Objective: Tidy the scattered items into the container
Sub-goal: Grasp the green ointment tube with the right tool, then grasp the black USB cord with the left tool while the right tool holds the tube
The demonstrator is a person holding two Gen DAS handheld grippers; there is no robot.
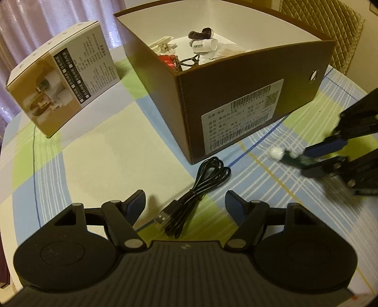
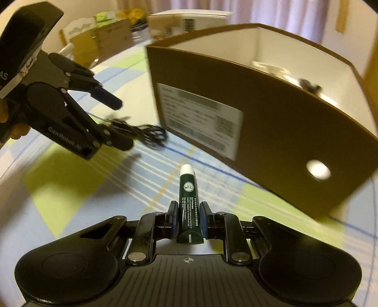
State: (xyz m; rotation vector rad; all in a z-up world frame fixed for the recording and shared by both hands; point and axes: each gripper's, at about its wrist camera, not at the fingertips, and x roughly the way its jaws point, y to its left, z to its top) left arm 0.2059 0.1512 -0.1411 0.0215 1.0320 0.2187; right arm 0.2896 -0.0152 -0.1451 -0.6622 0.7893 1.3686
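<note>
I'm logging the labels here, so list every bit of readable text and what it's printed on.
"GenRobot.AI": side of the left gripper.
"Lip Protectant": green tube clamped in the right gripper; its smaller print is unreadable.
"AS": partial letters on the device above the left gripper.
Brown box sticker: barcode and characters, too blurred.
Small carton: print too small.

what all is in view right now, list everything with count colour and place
cardboard box: 1, brown outside, white inside, on the table, holding small mixed items
usb cable: 1, black, coiled on the tablecloth in front of the box
tube: 1, dark green with white cap, gripped by the right gripper
product carton: 1, white and tan, printed, left of the box
tablecloth: 1, checked green, blue and cream
chair back: 1, tan quilted, behind the box
curtain: pale purple, behind the table
left gripper: 1, black, blue pads, open above the cable
right gripper: 1, black, shut on the tube
</note>
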